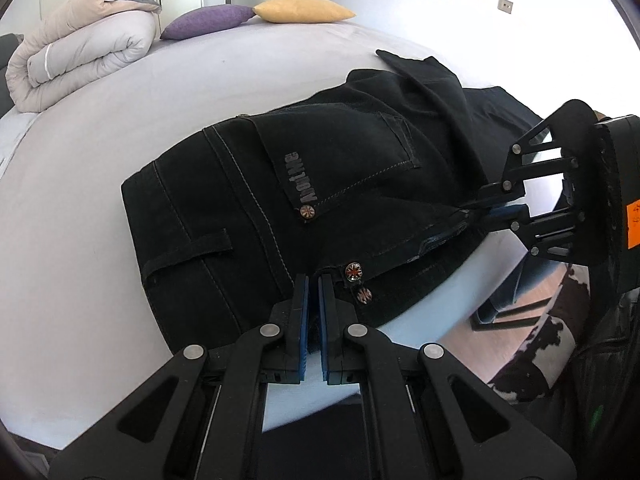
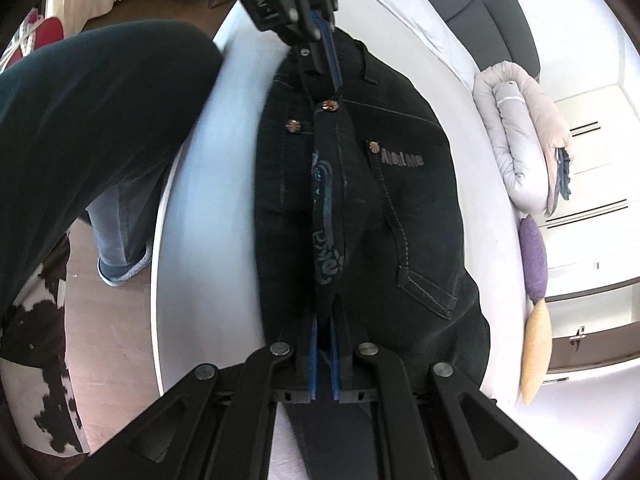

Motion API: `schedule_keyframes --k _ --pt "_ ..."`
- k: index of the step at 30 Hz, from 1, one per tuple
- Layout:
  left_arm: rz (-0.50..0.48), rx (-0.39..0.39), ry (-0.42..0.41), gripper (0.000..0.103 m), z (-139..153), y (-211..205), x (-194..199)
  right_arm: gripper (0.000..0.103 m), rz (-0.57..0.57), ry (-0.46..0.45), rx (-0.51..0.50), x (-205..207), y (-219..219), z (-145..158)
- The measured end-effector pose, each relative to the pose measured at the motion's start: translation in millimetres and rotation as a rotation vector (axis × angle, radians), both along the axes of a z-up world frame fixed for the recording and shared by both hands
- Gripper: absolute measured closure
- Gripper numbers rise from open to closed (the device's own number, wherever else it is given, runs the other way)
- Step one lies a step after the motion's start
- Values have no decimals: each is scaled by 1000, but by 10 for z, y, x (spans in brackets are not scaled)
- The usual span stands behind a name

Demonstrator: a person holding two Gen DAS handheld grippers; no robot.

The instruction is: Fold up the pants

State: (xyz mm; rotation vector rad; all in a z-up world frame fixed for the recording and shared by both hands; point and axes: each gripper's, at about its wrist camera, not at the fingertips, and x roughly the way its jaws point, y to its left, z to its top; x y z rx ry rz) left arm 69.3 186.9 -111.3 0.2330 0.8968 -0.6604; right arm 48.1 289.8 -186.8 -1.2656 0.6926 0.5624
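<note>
Pants: black denim jeans (image 1: pixel 320 184) with grey contrast stitching and a grey printed logo on a back pocket; spread near the edge of the pale lilac bed sheet (image 1: pixel 120 120), waist end toward the bed's edge.
Pants, right wrist view: same jeans (image 2: pixel 400 220), waist edge raised in a ridge running from 6 o'clock up to 12 o'clock, patterned blue-grey inner waistband lining showing along it.
Buttons: round metal studs with a flag-like pattern (image 1: pixel 354 271), clustered by the waist opening, just at 1 o'clock of the left tongs' tips.
Left gripper: black two-finger tongs with blue pads (image 1: pixel 314 292), at 6 o'clock in own view; jaws nearly closed, dark waist fabric pinched between them. From the right wrist view, at 12 o'clock (image 2: pixel 326 56), clamped on the far end of the raised ridge.
Right gripper: matching black tongs with blue pads (image 2: pixel 324 344), jaws narrow, gripping the near end of the waistband ridge. From the left wrist view, at 3 o'clock (image 1: pixel 476 214), tips pressed on a fold of denim.
Bedding: rolled beige and white duvet (image 1: pixel 80 52) at 10 o'clock.
Cushions: purple fabric pillow (image 1: pixel 208 20) and yellow fabric pillow (image 1: pixel 302 10), touching end to end, at 12 o'clock on the far side of the bed.
Floor: brown wood surface (image 2: pixel 112 340) beside the bed.
</note>
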Motion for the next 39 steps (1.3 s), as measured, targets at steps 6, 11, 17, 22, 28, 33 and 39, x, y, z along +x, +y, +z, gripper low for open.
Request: schedule_keyframes --k 6,11,17,22,28,33,39 --pt "14 0 11 99 -66 -10 -101 97 -12 0 5 -186 -30 -60" --pt "43 -30 27 95 -129 49 -140 96 -8 -26 -24 -234 21 -158" --pt "75 -30 36 93 -97 142 -223 96 -33 -56 -21 -313 58 -180" --pt "98 -24 35 93 -59 165 -317 96 -33 -62 -30 -384 45 -182" --pt "167 -102 -36 93 307 202 -377 94 -49 -84 -27 -400 60 -282" --pt "177 -163 -51 93 425 -249 -99 93 -115 -92 54 -348 22 -222" --pt "231 -50 141 93 -227 -789 447 59 -271 -59 299 -259 -277 79"
